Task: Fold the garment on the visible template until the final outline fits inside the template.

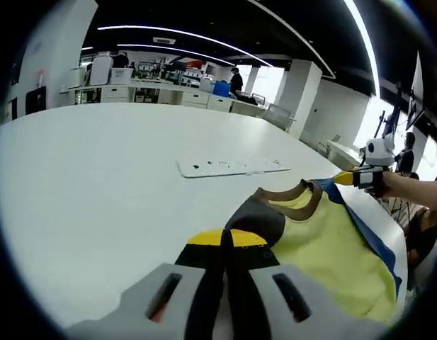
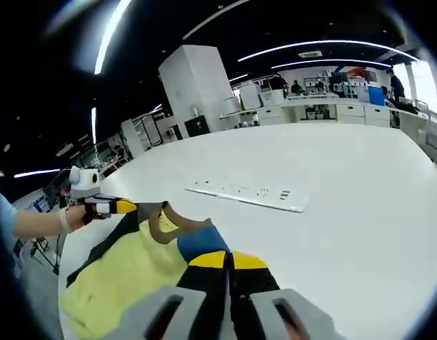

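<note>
A yellow garment [image 1: 324, 248] with a brown collar [image 1: 292, 195], one dark grey shoulder and one blue shoulder is stretched near the edge of the white table [image 1: 98, 177]. In the left gripper view, my left gripper [image 1: 225, 241] is shut on the dark grey shoulder. My right gripper [image 1: 338, 178] comes in from the right, held by a hand and pinching the blue shoulder. In the right gripper view, my right gripper [image 2: 229, 261] is shut on the blue shoulder of the garment [image 2: 126, 273]. My left gripper [image 2: 126, 207] holds the dark shoulder at the left.
A long white flat strip [image 1: 229, 167] with dark marks lies on the table beyond the collar, also the strip [image 2: 250, 193] in the right gripper view. Bare table [image 2: 345, 234] spreads around it. Desks, boxes, a white pillar [image 2: 197, 88] and people stand far behind.
</note>
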A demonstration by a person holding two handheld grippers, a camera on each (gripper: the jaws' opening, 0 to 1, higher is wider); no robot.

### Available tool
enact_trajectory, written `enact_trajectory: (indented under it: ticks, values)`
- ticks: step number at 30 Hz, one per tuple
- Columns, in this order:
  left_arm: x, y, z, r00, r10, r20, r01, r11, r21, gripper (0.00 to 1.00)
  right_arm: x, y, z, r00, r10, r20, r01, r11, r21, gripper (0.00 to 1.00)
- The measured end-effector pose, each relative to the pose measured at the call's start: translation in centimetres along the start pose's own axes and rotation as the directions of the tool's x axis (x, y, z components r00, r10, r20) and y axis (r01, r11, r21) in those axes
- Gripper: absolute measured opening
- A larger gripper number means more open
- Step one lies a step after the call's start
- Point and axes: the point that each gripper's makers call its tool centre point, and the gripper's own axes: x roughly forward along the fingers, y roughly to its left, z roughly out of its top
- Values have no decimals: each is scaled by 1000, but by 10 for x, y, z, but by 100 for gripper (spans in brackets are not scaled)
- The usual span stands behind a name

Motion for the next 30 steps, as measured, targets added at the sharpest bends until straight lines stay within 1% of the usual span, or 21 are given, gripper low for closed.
enact_trajectory:
  ticks: [5, 9, 12, 14, 19, 20, 21, 22, 24, 26, 28, 30]
  values:
    - [9, 8, -4, 1000, 12, -11, -12, 1000, -13, 0, 12, -4, -6, 1000, -15, -22, 15, 1000, 0, 0]
    - [14, 12, -11, 999, 17, -38, -17, 1000, -11, 0, 16, -13, -12, 998, -37, -50, 37, 999, 9, 0]
    - [17, 13, -16, 998, 14, -53, -15, 1000, -8, 0, 19, -15, -15, 997, -40, -62, 40, 999, 6, 0]
    - [17, 13, -16, 998, 13, -55, -13, 1000, 13, 0, 20, -16, -17, 997, -42, -71, 43, 999, 8, 0]
    - [19, 13, -13, 999, 13, -51, -11, 999, 30, 0, 20, -16, -18, 997, -43, -71, 44, 999, 18, 0]
    - [19, 13, -13, 999, 10, -48, -8, 999, 52, 0, 20, -15, -18, 997, -40, -71, 42, 999, 15, 0]
    - [19, 12, -12, 999, 3, -44, 1, 997, 75, 0, 20, -15, -18, 997, -40, -72, 41, 999, 8, 0]
    - [19, 11, -12, 999, 4, -45, -1, 996, 85, 0, 20, -14, -18, 997, -37, -68, 36, 999, -6, 0]
    - [19, 8, -11, 999, -7, -42, 11, 995, 95, 0, 18, -15, -17, 997, -52, -62, 50, 998, -34, 0]
    - [18, 4, -11, 999, -24, -43, 28, 995, 92, 2, 17, -11, -17, 997, -43, -57, 40, 998, -41, 8]
    - [16, 2, -9, 999, -35, -41, 39, 996, 85, 8, 16, -8, -14, 998, -38, -40, 35, 997, -62, 23]
    - [14, -3, -7, 998, -53, -38, 56, 995, 84, 17, 14, -5, -15, 999, -31, -43, 28, 998, -64, 33]
